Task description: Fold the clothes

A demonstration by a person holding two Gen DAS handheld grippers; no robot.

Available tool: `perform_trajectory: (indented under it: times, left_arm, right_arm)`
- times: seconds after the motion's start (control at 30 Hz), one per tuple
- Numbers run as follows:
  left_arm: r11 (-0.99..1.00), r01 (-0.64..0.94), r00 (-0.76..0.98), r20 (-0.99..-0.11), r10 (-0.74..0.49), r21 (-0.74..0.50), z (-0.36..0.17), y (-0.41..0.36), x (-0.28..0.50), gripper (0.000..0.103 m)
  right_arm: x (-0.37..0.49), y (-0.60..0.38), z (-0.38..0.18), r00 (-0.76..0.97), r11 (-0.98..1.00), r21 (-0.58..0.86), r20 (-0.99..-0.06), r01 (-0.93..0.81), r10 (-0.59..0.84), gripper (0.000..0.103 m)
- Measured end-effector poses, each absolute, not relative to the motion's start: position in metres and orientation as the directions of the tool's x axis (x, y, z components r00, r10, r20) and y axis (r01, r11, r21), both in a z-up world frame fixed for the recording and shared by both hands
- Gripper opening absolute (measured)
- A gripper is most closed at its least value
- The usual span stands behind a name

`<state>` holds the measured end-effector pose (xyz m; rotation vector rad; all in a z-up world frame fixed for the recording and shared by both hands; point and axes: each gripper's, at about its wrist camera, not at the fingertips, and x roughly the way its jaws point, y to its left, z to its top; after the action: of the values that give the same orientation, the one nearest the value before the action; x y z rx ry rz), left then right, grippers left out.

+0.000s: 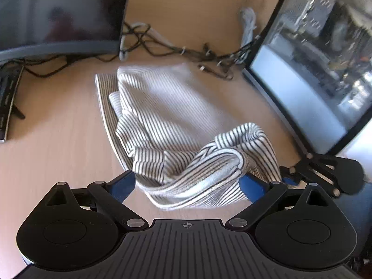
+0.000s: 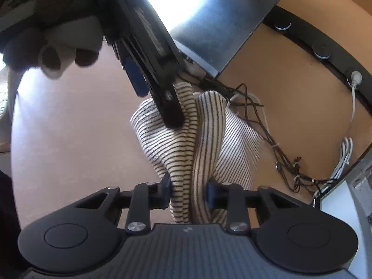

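a striped garment [image 1: 167, 121] lies partly spread on the wooden surface [image 1: 58, 139], between two monitors, with a tangle of cables [image 1: 176, 51] just behind it. its near end is bunched up and lifted off the wood.

the left tongs [image 1: 188, 186] stand spread wide, and the raised, rolled edge of the cloth drapes between the blue fingers [image 1: 252, 187] without being squeezed; whether any part of it is caught there i cannot tell. the right tongs [image 2: 189, 191] are pinching a thick gathered fold of the same garment, the blue pads pressed into the stripes on both sides. in the right wrist view the other tool [image 2: 162, 88] hangs over the cloth from above, its tip touching or nearly touching the fabric.

this looks like the middle of a fold: the near end is gathered and held up, ready to be carried over the flat part. the next move probably calls for a firm grip on the left side too, so both corners travel level, then a smooth lay-down away from the cables so nothing snags.
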<state>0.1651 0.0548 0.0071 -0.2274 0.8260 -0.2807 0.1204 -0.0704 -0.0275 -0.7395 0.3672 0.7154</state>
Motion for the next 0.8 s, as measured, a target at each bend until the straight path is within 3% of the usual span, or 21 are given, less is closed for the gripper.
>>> perform_trajectory:
  times: [0.2,0.4,0.63,0.8]
  left_arm:
    - [0.948,0.152,0.700,-0.646,-0.303,-0.280,0.026,0.090,0.170,0.101]
    - [0.923,0.263,0.635,-0.670,-0.385,-0.281,-0.005,0.060,0.209,0.087]
    - [0.855,0.406,0.534,-0.675,-0.509,-0.324,-0.044,0.040,0.210,0.082]
    - [0.827,0.406,0.511,-0.653,-0.559,-0.390,-0.039,0.063,0.198,0.071]
  right_arm:
    - [0.116,-0.090,0.003,0.638,0.494,-0.420,-0.623,-0.761,0.453,0.025]
    - [0.076,-0.100,0.068,0.523,0.372,-0.379,-0.715,-0.848,0.464,0.024]
    - [0.077,-0.082,0.146,0.510,0.234,-0.453,-0.755,-0.860,0.413,0.020]
    - [0.169,-0.041,0.106,0.477,0.216,-0.426,-0.795,-0.879,0.374,0.020]
